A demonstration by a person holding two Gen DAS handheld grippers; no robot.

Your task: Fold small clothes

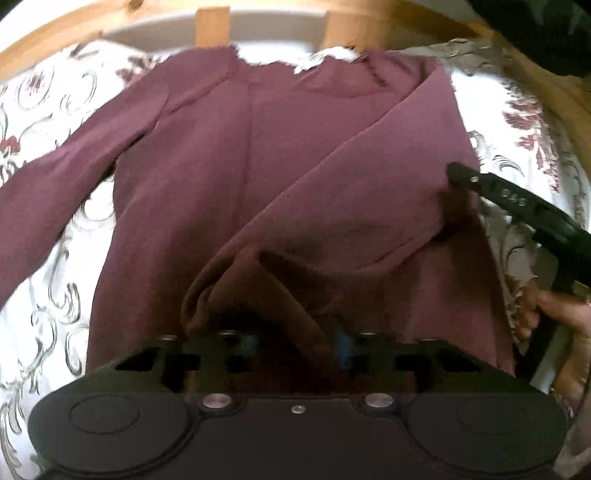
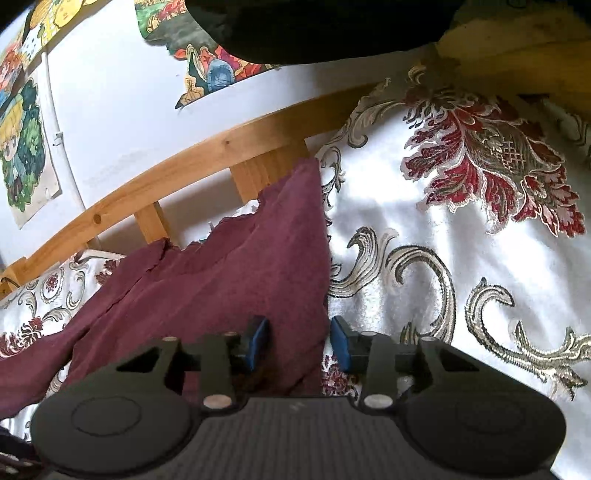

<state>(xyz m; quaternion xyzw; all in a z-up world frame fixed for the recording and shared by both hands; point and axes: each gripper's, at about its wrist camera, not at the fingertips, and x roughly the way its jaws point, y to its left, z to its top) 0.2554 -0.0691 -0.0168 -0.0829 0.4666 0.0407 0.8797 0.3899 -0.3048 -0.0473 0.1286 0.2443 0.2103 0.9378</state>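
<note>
A small maroon long-sleeved top [image 1: 229, 177] lies flat on a white floral bedspread [image 1: 48, 302], neck toward the headboard. Its right sleeve is folded across the body and its left sleeve stretches out to the left. My left gripper [image 1: 295, 347] is low over the hem; its blue pads are apart with cloth bunched between them. My right gripper [image 2: 299, 343] is open, its blue pads [image 2: 338, 343] straddling the top's right edge [image 2: 288, 258]. It also shows in the left wrist view [image 1: 458, 173] at the top's right side.
A wooden headboard [image 2: 177, 162] runs behind the top, against a white wall with colourful posters [image 2: 22, 155]. The bedspread [image 2: 461, 236] spreads wide to the right. A dark object [image 2: 314, 26] hangs at the top of the right wrist view.
</note>
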